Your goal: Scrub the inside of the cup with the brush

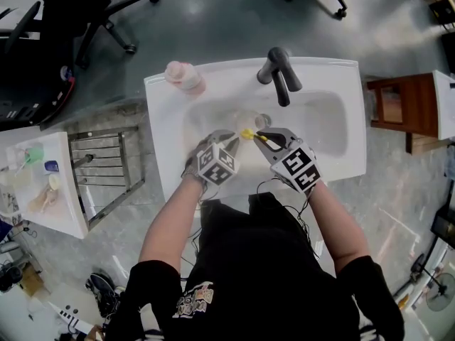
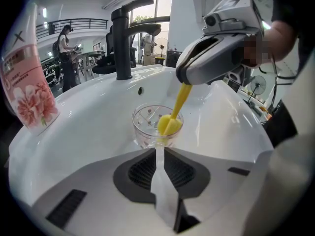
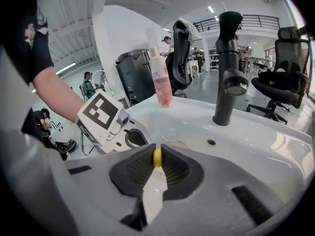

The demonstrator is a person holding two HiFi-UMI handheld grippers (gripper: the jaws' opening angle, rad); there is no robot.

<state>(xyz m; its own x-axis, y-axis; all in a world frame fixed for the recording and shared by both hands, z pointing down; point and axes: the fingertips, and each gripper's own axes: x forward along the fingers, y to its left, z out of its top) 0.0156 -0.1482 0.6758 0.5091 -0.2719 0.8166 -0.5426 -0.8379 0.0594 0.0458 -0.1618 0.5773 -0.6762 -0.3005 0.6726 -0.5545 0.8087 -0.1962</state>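
White sink basin (image 1: pixel 334 130), set in an open workshop with office chairs around it, carries everything. A black faucet (image 1: pixel 279 73) stands at its back edge and a pink bottle (image 1: pixel 185 77) at its back left corner. The clear cup (image 2: pixel 147 124) stands upright in the middle of the bowl, just in front of the spout.

The left gripper (image 2: pixel 158 149) has its jaws drawn narrow on the cup's near wall, a thin pinch at the rim. The right gripper (image 3: pixel 157 157) is clamped on the handle of the yellow brush (image 2: pixel 170 122), whose head sits inside the cup against the near side.

The scrub looks barely begun. Done well, the brush should go down to the bottom and sweep round the wall in short turns. The left pinch should stay firm and low, since sideways pressure could lever so light a cup out of so slight a hold.
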